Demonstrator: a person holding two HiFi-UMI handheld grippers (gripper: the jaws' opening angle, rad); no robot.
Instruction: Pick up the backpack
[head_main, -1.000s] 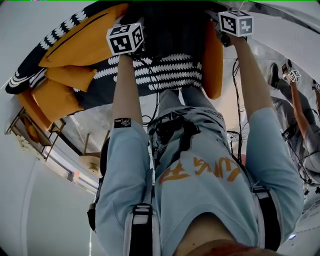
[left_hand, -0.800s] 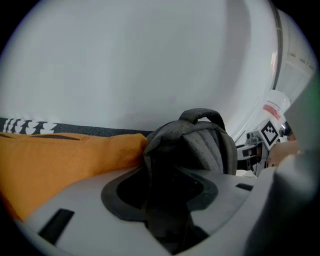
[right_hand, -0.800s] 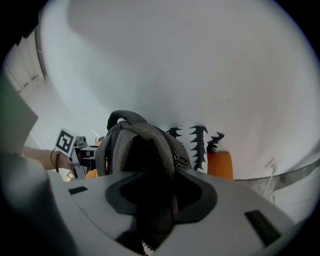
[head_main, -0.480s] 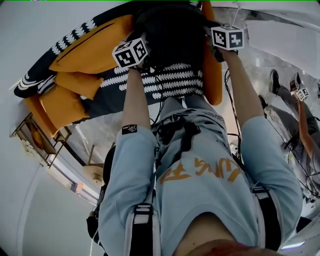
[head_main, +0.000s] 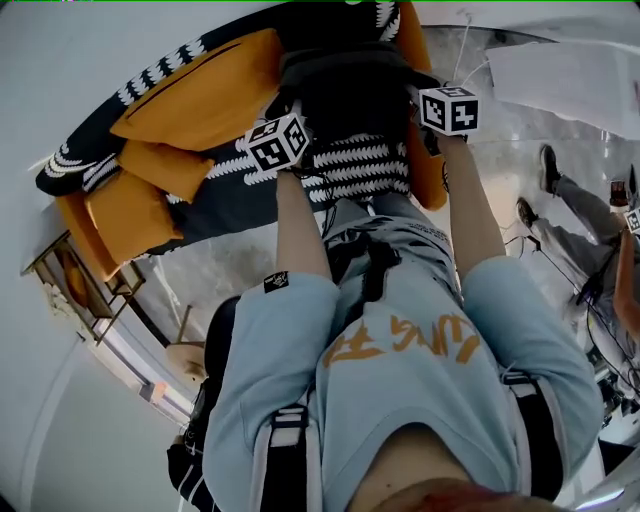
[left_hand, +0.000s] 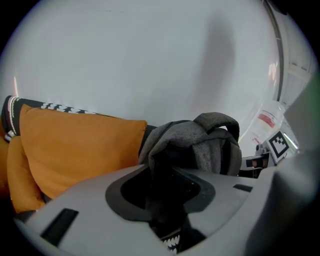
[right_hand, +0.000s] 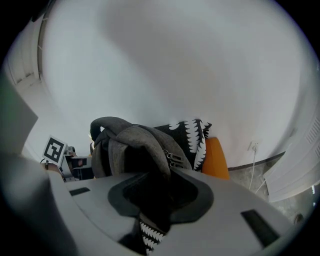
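The dark grey backpack (head_main: 350, 85) hangs between my two grippers in front of the sofa, at the top of the head view. My left gripper (head_main: 288, 120) grips its left side and my right gripper (head_main: 424, 96) its right side. In the left gripper view, backpack (left_hand: 200, 145) fabric runs down into the left gripper (left_hand: 165, 200), whose jaws are closing on it. In the right gripper view, a fold of the backpack (right_hand: 137, 145) fills the right gripper (right_hand: 155, 200), whose jaws are also closing. The pads themselves are hidden by fabric.
Behind the backpack stands a sofa with orange cushions (head_main: 200, 95) and a black-and-white patterned throw (head_main: 360, 165). A wooden rack (head_main: 70, 280) stands at the left. Another person (head_main: 580, 225) holding grippers is at the right edge. Cables lie on the floor.
Both grippers have come back toward me and upward, bringing the backpack away from the sofa. Their marker cubes sit lower in the head view than before.
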